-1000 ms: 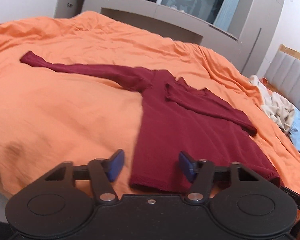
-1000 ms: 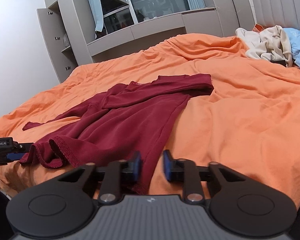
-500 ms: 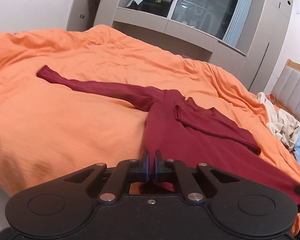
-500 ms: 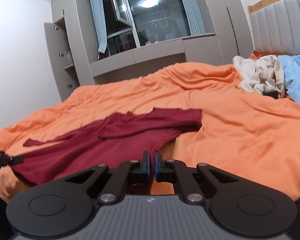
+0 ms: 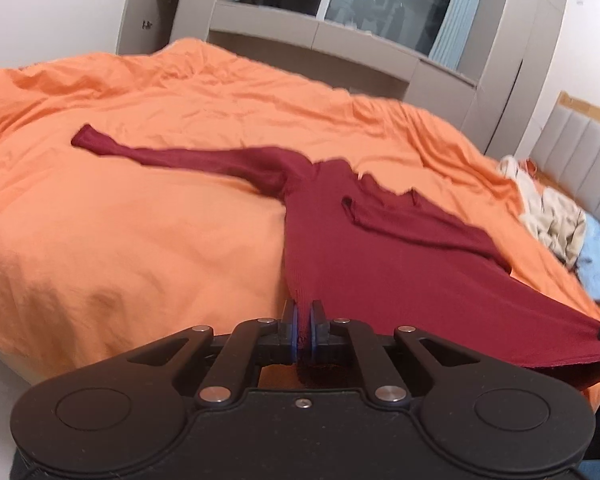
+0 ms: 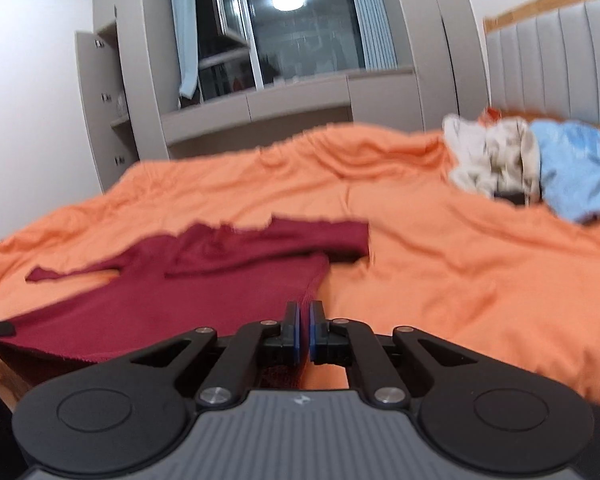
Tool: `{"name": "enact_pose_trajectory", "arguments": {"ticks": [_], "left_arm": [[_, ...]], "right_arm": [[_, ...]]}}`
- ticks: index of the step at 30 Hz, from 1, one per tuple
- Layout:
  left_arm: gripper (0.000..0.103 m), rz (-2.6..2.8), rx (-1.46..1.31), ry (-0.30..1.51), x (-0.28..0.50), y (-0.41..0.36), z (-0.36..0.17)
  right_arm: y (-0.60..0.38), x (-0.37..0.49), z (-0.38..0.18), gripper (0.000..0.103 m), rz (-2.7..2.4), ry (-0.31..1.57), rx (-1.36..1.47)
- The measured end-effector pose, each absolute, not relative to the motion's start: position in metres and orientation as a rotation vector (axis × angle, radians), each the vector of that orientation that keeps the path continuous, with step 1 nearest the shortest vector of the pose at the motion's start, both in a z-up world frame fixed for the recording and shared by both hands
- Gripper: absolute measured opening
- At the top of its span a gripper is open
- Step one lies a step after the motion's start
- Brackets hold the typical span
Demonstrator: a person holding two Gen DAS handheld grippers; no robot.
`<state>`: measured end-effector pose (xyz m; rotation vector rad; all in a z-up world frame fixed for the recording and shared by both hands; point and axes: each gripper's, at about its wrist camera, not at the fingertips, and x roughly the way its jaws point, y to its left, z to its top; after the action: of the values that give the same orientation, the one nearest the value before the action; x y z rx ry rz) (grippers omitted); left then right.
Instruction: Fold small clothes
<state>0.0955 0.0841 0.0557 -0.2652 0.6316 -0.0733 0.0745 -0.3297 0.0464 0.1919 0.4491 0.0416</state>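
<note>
the left tool (image 5: pixel 303 334) is clamped on the near left corner of the hem of the dark red sweater (image 5: pixel 380 256), which lies spread on the orange bed (image 5: pixel 140 240) with one sleeve stretched out to the left and the other folded across its chest. the right tool (image 6: pixel 304 336) is pinched on the hem's other corner, so the hem hangs taut between the two. this looks like the start of the bottom-up fold, and the next move calls for carrying both corners forward together, level, toward the collar.

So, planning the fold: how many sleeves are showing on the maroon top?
2: one sleeve stretched flat toward the bed's far left, the other sleeve folded across the maroon top.
</note>
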Motion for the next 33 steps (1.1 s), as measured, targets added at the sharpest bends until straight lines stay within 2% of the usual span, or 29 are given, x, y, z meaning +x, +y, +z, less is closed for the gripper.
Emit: {"name": "enact_pose_trajectory", "arguments": {"ticks": [2, 4, 6, 8, 12, 14, 15, 16, 17, 19, 24, 33], "left_arm": [[0.015, -0.078, -0.294, 0.645, 0.098, 0.087, 0.052], [0.018, -0.073, -0.297, 0.65, 0.1, 0.09, 0.052], [0.03, -0.053, -0.283, 0.648, 0.102, 0.09, 0.054], [0.052, -0.033, -0.279, 0.644, 0.104, 0.093, 0.055], [0.073, 0.015, -0.278, 0.635, 0.11, 0.098, 0.059], [0.088, 0.043, -0.28, 0.631, 0.117, 0.104, 0.061], [0.091, 0.059, -0.279, 0.629, 0.123, 0.106, 0.062], [0.098, 0.072, -0.276, 0.628, 0.13, 0.108, 0.063], [0.102, 0.085, -0.273, 0.631, 0.137, 0.112, 0.063], [0.102, 0.113, -0.274, 0.646, 0.154, 0.118, 0.063], [0.102, 0.186, -0.336, 0.7, 0.207, 0.152, 0.062], [0.102, 0.336, -0.433, 0.651, 0.302, 0.245, 0.055]], "right_arm": [[-0.33, 0.076, 0.039, 0.007, 0.044, 0.475, 0.19], [-0.33, 0.077, 0.034, 0.009, 0.048, 0.491, 0.189], [-0.331, 0.076, 0.032, 0.014, 0.048, 0.497, 0.19], [-0.333, 0.076, 0.031, 0.034, 0.044, 0.502, 0.192], [-0.339, 0.081, 0.033, 0.058, 0.041, 0.493, 0.186], [-0.341, 0.09, 0.037, 0.078, 0.047, 0.481, 0.171], [-0.34, 0.095, 0.039, 0.084, 0.055, 0.475, 0.16], [-0.338, 0.103, 0.042, 0.093, 0.068, 0.471, 0.143], [-0.336, 0.11, 0.044, 0.097, 0.081, 0.465, 0.124], [-0.33, 0.125, 0.048, 0.103, 0.101, 0.456, 0.088], [-0.314, 0.171, 0.05, 0.103, 0.178, 0.462, 0.03], [-0.295, 0.258, 0.043, 0.103, 0.299, 0.446, -0.058]]}}
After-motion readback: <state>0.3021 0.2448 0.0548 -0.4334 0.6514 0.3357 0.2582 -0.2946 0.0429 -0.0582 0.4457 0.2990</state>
